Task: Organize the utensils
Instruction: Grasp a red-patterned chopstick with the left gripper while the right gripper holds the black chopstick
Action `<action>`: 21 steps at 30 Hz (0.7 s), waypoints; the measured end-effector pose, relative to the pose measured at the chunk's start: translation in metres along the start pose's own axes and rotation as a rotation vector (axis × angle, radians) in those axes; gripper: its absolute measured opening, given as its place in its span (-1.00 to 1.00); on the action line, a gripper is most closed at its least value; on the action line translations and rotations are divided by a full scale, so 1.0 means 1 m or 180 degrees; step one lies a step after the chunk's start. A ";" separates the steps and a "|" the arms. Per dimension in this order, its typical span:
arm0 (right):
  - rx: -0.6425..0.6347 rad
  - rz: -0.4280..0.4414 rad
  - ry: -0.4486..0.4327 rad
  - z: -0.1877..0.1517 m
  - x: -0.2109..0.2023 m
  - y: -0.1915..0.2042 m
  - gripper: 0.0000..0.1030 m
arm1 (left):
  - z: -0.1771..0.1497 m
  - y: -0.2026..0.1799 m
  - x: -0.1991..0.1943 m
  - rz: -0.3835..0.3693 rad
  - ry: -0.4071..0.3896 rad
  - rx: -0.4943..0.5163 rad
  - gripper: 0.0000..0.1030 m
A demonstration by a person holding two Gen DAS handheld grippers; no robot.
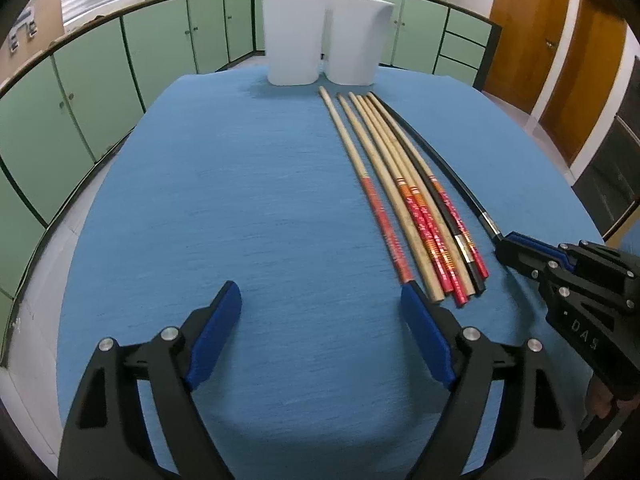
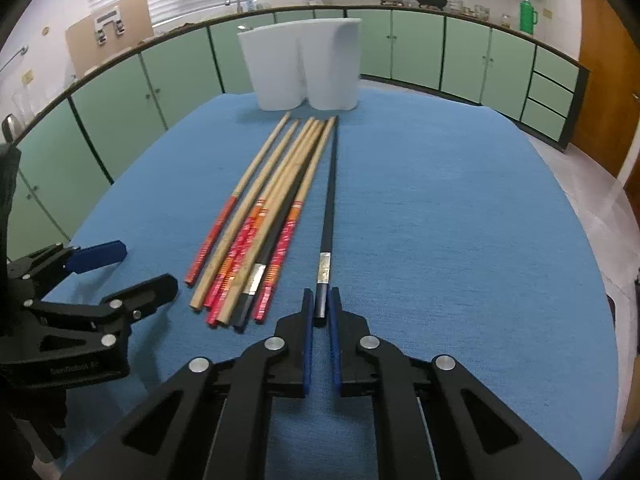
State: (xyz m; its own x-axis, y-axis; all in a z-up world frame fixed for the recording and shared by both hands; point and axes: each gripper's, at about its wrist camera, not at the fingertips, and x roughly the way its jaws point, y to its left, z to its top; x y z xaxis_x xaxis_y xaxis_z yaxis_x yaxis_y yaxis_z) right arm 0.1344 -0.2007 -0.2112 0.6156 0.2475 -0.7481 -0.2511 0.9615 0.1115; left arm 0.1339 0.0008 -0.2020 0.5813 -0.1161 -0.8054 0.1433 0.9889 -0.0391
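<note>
Your chopstick bundle (image 2: 256,236) lies on the tablecloth (image 2: 460,240), left of the lone chopstick (image 2: 330,200). Behind them stand two containers (image 2: 300,68), side by side.

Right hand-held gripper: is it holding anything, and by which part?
The right hand-held gripper is shut on the black chopstick at its near butt end, below the silver band. The left hand-held gripper is open, empty.

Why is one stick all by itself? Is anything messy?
Nothing is broken or spilled. The black chopstick lies apart from the bundle of chopsticks because the right gripper has closed on its near end. Another black one sits mixed among the wooden ones.
</note>
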 end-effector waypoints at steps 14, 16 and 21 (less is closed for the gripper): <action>0.0188 0.0074 -0.0019 -0.001 0.001 -0.015 -0.87 | 0.006 -0.018 0.010 0.0137 -0.0012 0.0015 0.43; 0.0204 0.0095 -0.0018 -0.001 0.001 -0.016 -0.87 | 0.008 -0.020 0.009 0.0131 -0.0048 0.0022 0.12; 0.0204 0.0097 -0.0017 -0.001 0.002 -0.016 -0.87 | 0.008 -0.028 0.008 0.0065 -0.0109 0.0038 -0.46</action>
State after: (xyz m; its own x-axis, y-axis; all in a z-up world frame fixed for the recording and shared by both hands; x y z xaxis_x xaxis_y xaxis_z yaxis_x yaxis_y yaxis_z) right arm 0.1384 -0.2159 -0.2151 0.6125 0.2773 -0.7402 -0.2216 0.9591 0.1760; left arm 0.1407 -0.0281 -0.2025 0.6113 -0.0992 -0.7852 0.1405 0.9900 -0.0156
